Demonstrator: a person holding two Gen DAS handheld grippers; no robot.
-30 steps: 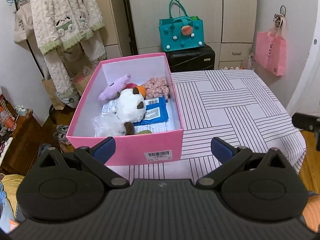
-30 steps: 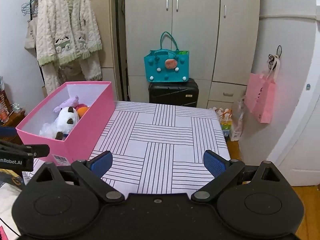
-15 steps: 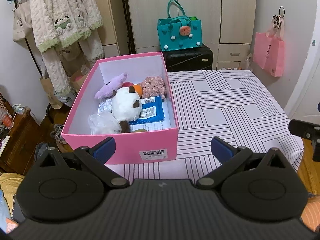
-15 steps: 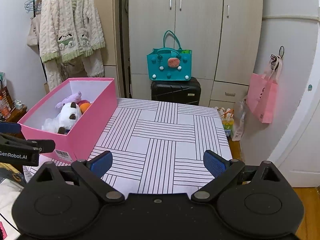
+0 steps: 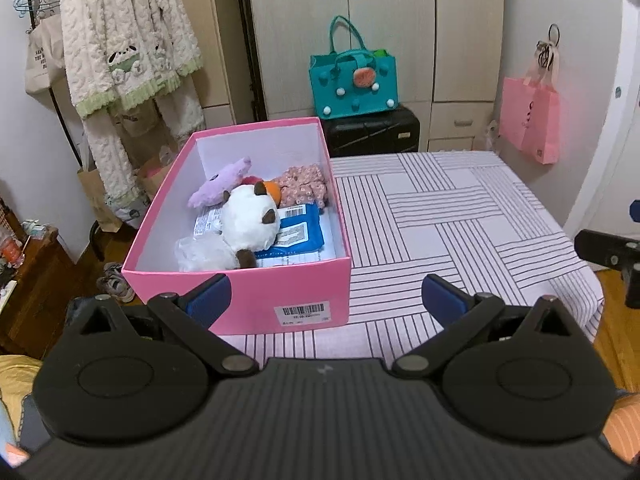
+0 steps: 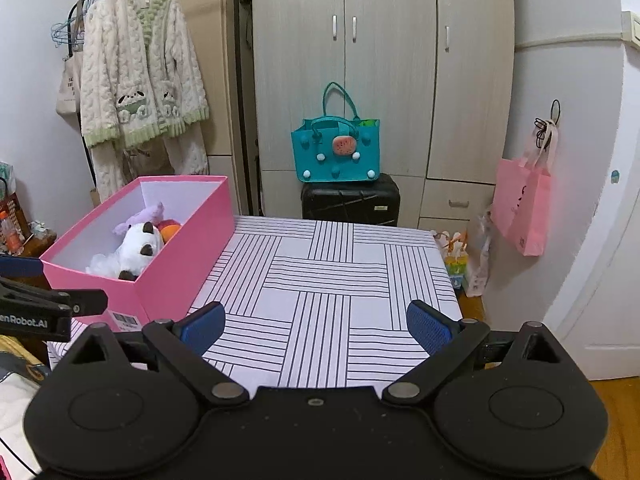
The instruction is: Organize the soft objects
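Observation:
A pink box (image 5: 240, 300) (image 6: 180, 268) stands on the left part of the striped table (image 5: 440, 216) (image 6: 320, 280). Inside lie a white plush (image 5: 250, 222) (image 6: 138, 248), a purple plush (image 5: 218, 186), a floral pink soft item (image 5: 304, 184), a blue packet (image 5: 300, 236) and a clear bag (image 5: 200, 254). My left gripper (image 5: 324, 298) is open, held back from the box's near wall, nothing between its fingers. My right gripper (image 6: 316, 326) is open over the table's near edge, also holding nothing.
A teal tote (image 5: 354, 76) (image 6: 336, 152) sits on a black suitcase (image 6: 350, 200) behind the table. A pink bag (image 6: 522, 200) hangs on the right wall. A fuzzy robe (image 6: 140, 76) hangs at the left. Wardrobe doors fill the back.
Both grippers have drawn back and lifted a little, so the box and table look farther away. Nothing in the box has moved. Both stay open.

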